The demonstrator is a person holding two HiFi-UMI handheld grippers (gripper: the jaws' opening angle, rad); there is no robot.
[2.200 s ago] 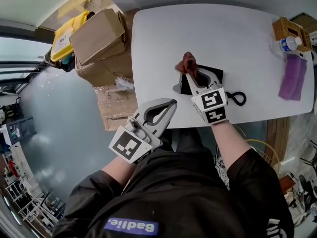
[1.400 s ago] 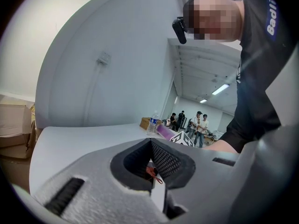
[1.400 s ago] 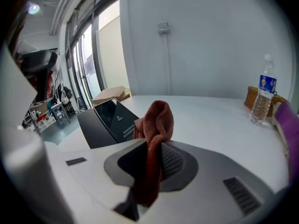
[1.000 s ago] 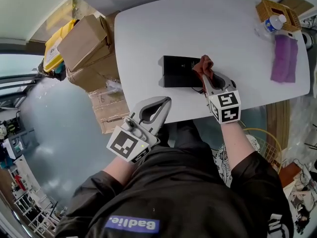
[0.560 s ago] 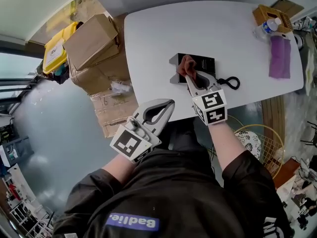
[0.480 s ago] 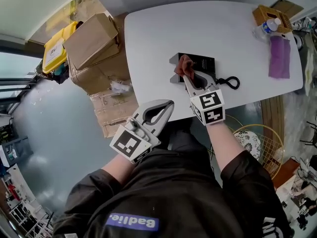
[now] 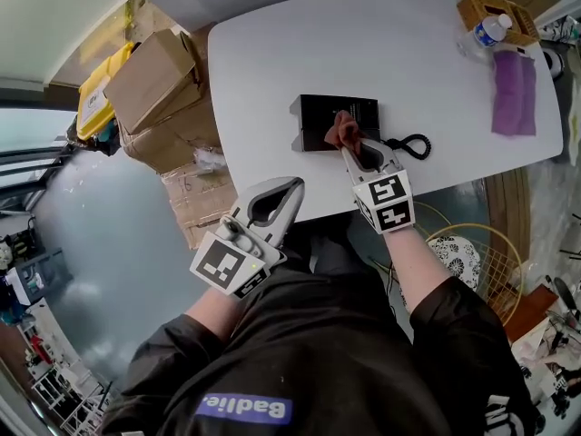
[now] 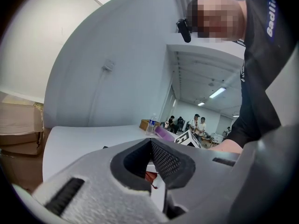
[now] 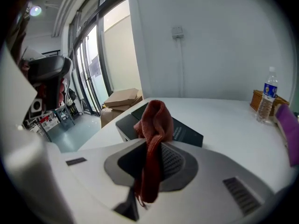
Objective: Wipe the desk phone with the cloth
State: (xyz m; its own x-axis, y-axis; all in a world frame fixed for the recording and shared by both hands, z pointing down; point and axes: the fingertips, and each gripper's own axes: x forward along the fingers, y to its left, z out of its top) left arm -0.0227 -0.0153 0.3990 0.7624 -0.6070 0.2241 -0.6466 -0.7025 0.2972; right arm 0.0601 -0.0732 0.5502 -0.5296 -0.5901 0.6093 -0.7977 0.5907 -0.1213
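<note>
The black desk phone [image 7: 327, 114] lies near the front edge of the white table [image 7: 390, 53], and its coiled cord [image 7: 413, 145] trails to the right. My right gripper [image 7: 351, 145] is shut on a reddish-brown cloth [image 7: 342, 131], which rests on the phone's near edge. In the right gripper view the cloth [image 9: 153, 120] stands bunched above the shut jaws of the right gripper [image 9: 152, 146], with the phone [image 9: 187, 133] just behind. My left gripper [image 7: 289, 187] hangs below the table's front edge, shut and holding nothing. In its own view the left gripper [image 8: 150, 143] points across the table.
Cardboard boxes [image 7: 159, 75] and a yellow case [image 7: 98, 87] sit left of the table. A water bottle [image 7: 484, 31], a wicker basket [image 7: 495, 9] and a purple cloth [image 7: 513, 94] occupy the far right corner. A wire basket [image 7: 465, 266] stands on the floor at right.
My right gripper has dragged the cloth rightward along the phone, from its left part to its near edge. The left gripper has stayed put, shut.
</note>
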